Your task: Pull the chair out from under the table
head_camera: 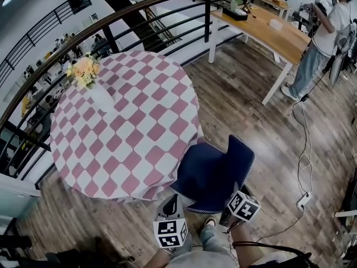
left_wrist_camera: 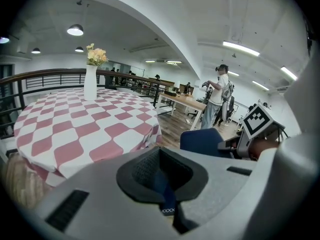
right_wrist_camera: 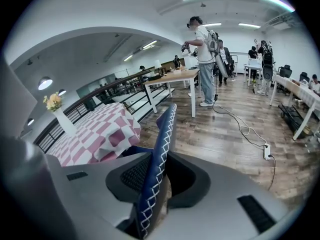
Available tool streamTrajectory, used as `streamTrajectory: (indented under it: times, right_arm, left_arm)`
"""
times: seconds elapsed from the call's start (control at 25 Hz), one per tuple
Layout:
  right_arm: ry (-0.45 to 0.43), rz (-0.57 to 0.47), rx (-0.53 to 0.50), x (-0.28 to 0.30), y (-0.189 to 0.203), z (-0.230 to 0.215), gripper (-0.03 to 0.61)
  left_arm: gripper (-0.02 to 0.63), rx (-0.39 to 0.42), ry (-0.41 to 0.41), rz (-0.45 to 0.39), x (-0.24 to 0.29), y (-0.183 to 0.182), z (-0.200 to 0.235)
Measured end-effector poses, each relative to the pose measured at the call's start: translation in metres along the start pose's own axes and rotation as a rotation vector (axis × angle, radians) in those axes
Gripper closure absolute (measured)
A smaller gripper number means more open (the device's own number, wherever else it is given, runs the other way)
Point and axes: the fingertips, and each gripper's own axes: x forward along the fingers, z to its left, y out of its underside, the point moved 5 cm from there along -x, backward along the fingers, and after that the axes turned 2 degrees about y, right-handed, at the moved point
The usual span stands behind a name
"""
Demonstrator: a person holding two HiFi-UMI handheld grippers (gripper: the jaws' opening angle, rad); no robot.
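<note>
In the head view the navy-blue padded chair with white cross-stitching stands at the 5 o'clock edge of the round bench draped in a pink-and-white chequered cloth, its seat front touching or just under the cloth's hanging hem. The left tongs are clenched on a stitched blue edge of the chair, and the right tongs are clamped on the upright edge of its backrest. The grasping looks done and the pull itself is what is left, towards 5 o'clock, until the seat is clear of the cloth
</note>
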Motion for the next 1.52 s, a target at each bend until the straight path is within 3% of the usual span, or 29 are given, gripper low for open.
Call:
streamTrajectory:
  times: [0.48, 1.52]
  right_arm:
    - [0.038, -0.012, 0.025, -0.010, 0.004, -0.021, 0.485]
    - [0.027, -0.010, 0.042, -0.021, -0.001, -0.068, 0.492]
  left_arm:
    - [0.612, 0.020, 0.022, 0.002, -0.003, 0.000, -0.008]
    - [0.612, 0.030, 0.034, 0.006, -0.002, 0.010, -0.051]
